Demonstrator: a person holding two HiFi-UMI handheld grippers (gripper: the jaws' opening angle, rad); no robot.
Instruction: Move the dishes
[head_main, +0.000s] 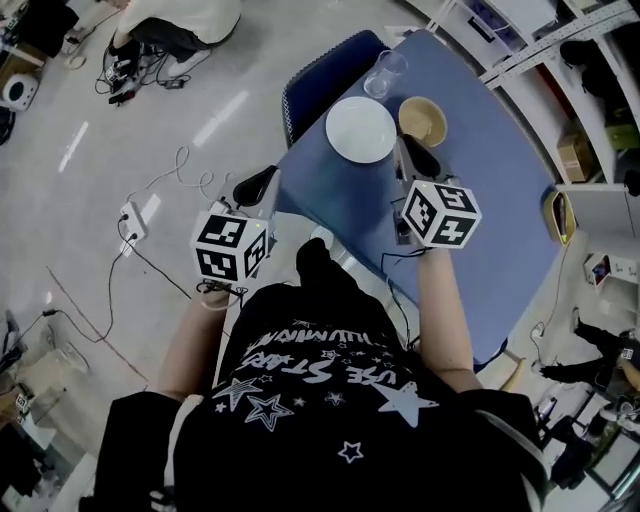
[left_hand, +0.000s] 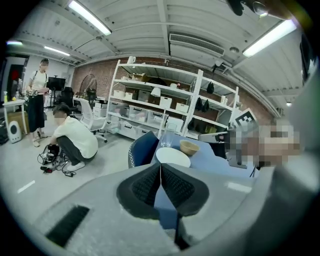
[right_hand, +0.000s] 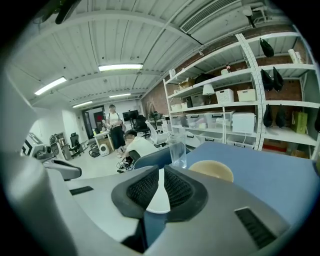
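Plate: white plate (head_main: 361, 129) on the blue table (head_main: 480, 170), just ahead of the right tongs (head_main: 404, 142) and a little to their left. It is round, so there is no long axis to line up on.
Bowl: tan bowl (head_main: 423, 119) just ahead-right of the right tongs, beside the plate.
Glass: glass (head_main: 385, 73) beyond the plate.
Nearer hand: right. The left tongs (head_main: 266, 180) hang off the table's near edge, with the dishes ahead and to their right.
Left tongs: clenched, pads touching, nothing between.
Right tongs: pads nearly together with only a slit, gripping nothing; the plate shows through the slit.
Next move (judgement): the right tongs must open before taking the plate's rim.
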